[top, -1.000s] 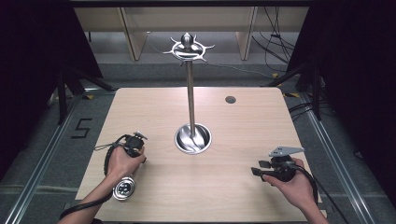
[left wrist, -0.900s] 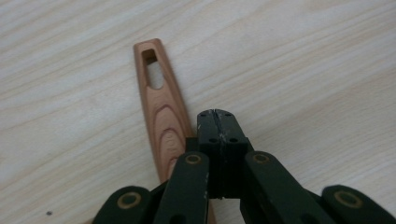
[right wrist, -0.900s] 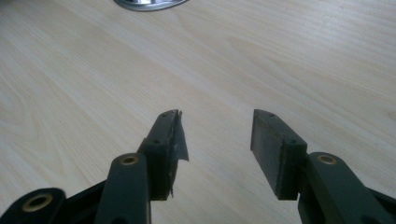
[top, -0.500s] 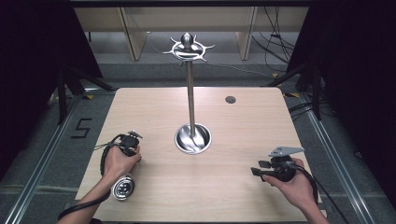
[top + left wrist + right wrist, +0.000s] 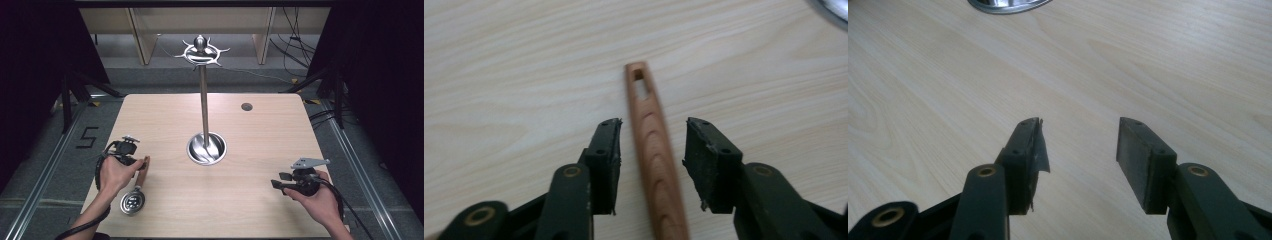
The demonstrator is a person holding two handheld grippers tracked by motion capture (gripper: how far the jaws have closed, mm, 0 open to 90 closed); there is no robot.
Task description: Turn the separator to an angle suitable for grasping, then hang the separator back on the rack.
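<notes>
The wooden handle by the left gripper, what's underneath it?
The wooden handle lies flat on the bare table, between the left gripper's jaws, which have just opened and stand clear of it. What lies directly under it is covered.

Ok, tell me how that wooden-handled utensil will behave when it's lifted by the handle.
The utensil probably stays stiff: its wooden handle looks solid. It's likely head-heavy, with a round metal head at one end, so it may tip. The smooth, narrow handle could twist.

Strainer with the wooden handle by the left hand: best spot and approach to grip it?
Grip the wooden handle mid-length, coming along it from the slotted end. The strainer lies flat; the handle is slim and straight, and already sits between the left tool's open jaws, which have just been opening. The round metal head is wider.
</notes>
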